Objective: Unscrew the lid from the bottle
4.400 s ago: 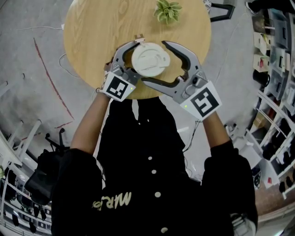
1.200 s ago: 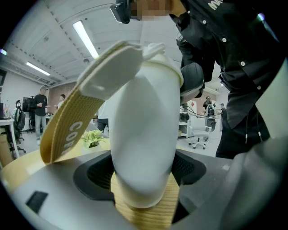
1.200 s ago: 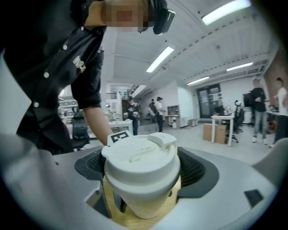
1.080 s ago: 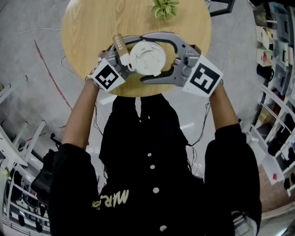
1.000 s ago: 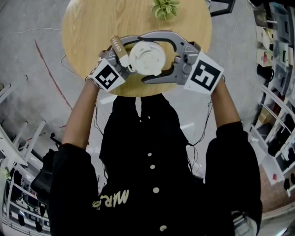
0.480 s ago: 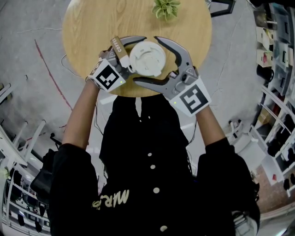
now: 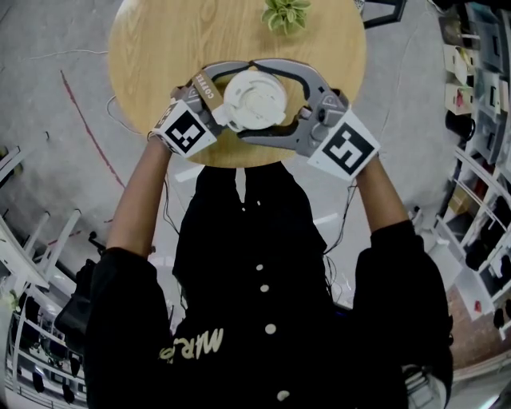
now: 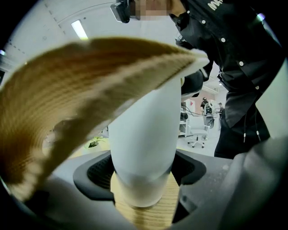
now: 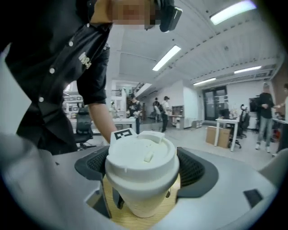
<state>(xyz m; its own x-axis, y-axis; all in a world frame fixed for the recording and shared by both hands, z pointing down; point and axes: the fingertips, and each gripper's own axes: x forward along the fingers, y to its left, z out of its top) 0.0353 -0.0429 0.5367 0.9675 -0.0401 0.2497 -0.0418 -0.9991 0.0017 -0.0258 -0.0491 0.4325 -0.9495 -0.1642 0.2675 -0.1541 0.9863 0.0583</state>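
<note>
A white bottle stands on the round wooden table [image 7: 152, 48], capped with a white lid [image 7: 255, 97]. My left gripper [image 8: 143, 175] is shut on the bottle's white body [image 8: 144, 134] low down, both pads pressed against it. A brown cardboard label [image 7: 204, 85] sticks out beside that gripper and fills the upper left of the left gripper view. My right gripper [image 9: 141, 168] comes in from the right. Its jaws have just been closing, and its pads [image 9: 195, 168] now press on the sides of the lid [image 9: 141, 157].
A small green plant [image 7: 285, 14] sits at the table's far edge, beyond the bottle. The bottle is close to the near edge of the table, by the person's body. Shelving and cables lie on the floor around the table.
Half a second ago the right gripper's jaws stood wider and angled off the lid. It has since swung round and closed on the lid. The left gripper and the bottle have stayed put.
</note>
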